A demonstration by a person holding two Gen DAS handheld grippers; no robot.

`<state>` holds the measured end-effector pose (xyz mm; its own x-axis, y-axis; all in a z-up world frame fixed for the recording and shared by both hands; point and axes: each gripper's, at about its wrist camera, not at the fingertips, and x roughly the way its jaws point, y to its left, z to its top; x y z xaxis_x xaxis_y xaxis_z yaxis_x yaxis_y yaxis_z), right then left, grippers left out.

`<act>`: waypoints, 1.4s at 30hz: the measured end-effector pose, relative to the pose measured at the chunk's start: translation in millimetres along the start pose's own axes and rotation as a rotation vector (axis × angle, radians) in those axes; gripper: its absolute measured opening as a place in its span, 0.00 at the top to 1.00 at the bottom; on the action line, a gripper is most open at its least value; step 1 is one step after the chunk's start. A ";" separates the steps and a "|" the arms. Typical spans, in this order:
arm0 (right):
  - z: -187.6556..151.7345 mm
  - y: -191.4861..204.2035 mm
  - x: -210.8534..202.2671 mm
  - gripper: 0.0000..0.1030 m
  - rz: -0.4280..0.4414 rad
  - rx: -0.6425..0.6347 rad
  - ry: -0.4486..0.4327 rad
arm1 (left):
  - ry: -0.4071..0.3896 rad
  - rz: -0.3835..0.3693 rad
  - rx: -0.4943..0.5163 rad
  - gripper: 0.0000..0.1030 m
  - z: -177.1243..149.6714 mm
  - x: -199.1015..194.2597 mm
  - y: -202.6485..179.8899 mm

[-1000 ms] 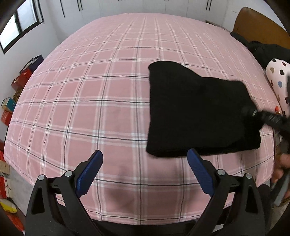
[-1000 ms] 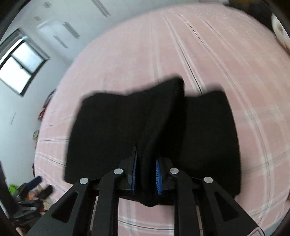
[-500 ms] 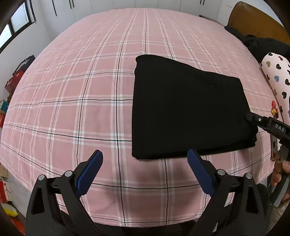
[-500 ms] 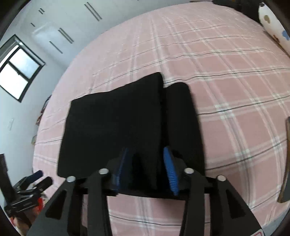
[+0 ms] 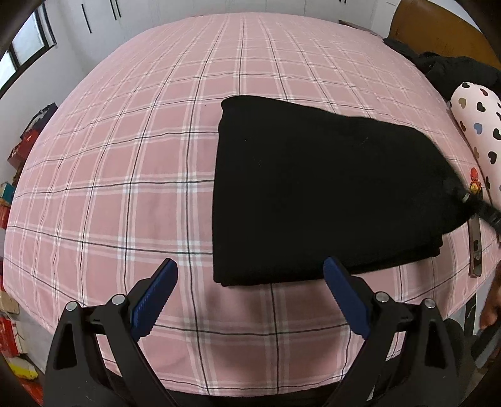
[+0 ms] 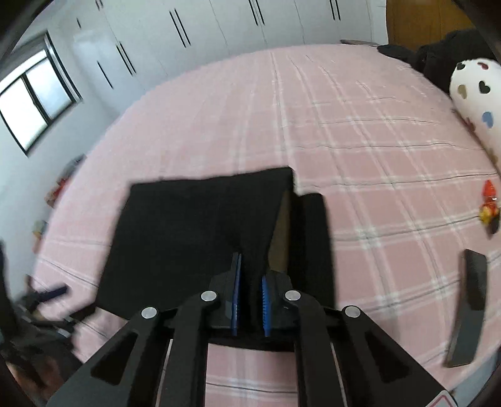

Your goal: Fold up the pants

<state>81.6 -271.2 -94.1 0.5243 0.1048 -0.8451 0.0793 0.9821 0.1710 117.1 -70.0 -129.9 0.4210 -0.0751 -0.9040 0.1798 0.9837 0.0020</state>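
Black pants (image 5: 313,200) lie folded on the pink plaid bed (image 5: 125,156), right of centre; right tongs (image 6: 250,300) have just closed again, after briefly parting, clamped on a raised fold at the pants' 6 o'clock edge; left tongs (image 5: 250,294) stand apart, empty, at the 7 o'clock corner; another fold seems imminent.

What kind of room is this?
Most likely a bedroom. There is a big bed with a pink checked sheet, a white pillow with little hearts, and tall white wardrobe doors along the far wall. Folded black pants lie on the bed.
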 end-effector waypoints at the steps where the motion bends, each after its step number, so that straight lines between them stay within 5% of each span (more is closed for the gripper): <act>1: -8.1 -1.9 20.5 0.92 -0.018 -0.007 0.058 | 0.002 -0.002 0.002 0.11 0.3 0.5 -0.9; 9: -4.7 -7.6 -2.8 0.78 0.096 0.096 0.014 | 0.025 0.005 0.022 0.11 -0.6 10.1 -11.0; 11: -2.8 -18.2 -11.4 0.50 0.093 0.118 -0.020 | 0.026 -0.008 0.018 0.11 -0.8 11.6 -9.8; 13: -2.9 -26.4 -16.2 0.39 0.080 0.126 -0.034 | 0.017 -0.059 -0.016 0.07 0.4 12.0 -1.8; 18: -5.0 -42.9 3.4 0.31 0.140 0.168 0.023 | 0.055 -0.280 -0.231 0.07 17.0 46.9 43.1; 23: -11.1 -40.2 40.7 0.23 0.111 0.160 0.106 | 0.152 -0.369 -0.315 0.07 24.1 100.4 55.1; 25: -15.1 -41.6 51.5 0.19 0.153 0.196 0.095 | 0.120 -0.363 -0.302 0.09 25.2 103.7 50.7; 27: -15.9 -41.6 52.8 0.30 0.217 0.239 0.070 | 0.079 -0.358 -0.262 0.29 26.4 97.9 44.4; 28: -13.9 -39.1 49.0 0.48 0.234 0.240 0.062 | 0.063 -0.375 -0.269 0.51 27.8 93.0 46.8; 30: -5.3 -26.9 33.7 0.62 0.243 0.208 0.037 | 0.051 -0.409 -0.283 0.66 33.8 81.5 56.5; 34: 15.1 19.2 -17.8 0.74 0.298 0.072 -0.037 | -0.014 -0.404 -0.248 0.68 43.2 34.7 74.8; 37: 4.8 41.2 -31.0 0.78 0.259 -0.001 -0.053 | -0.039 -0.272 -0.187 0.62 32.5 -1.0 91.2; 41: -36.9 30.0 11.0 0.62 0.065 0.024 0.101 | 0.053 -0.070 -0.152 0.50 -0.8 23.2 113.8; 42: -43.6 23.7 8.8 0.62 0.118 0.092 0.114 | 0.074 -0.027 -0.161 0.50 -12.1 29.6 119.2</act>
<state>51.1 -240.2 -119.6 0.4354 0.2410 -0.8674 0.1023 0.9440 0.3136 140.3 47.1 -161.7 0.3502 -0.0951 -0.9318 0.0429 0.9954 -0.0854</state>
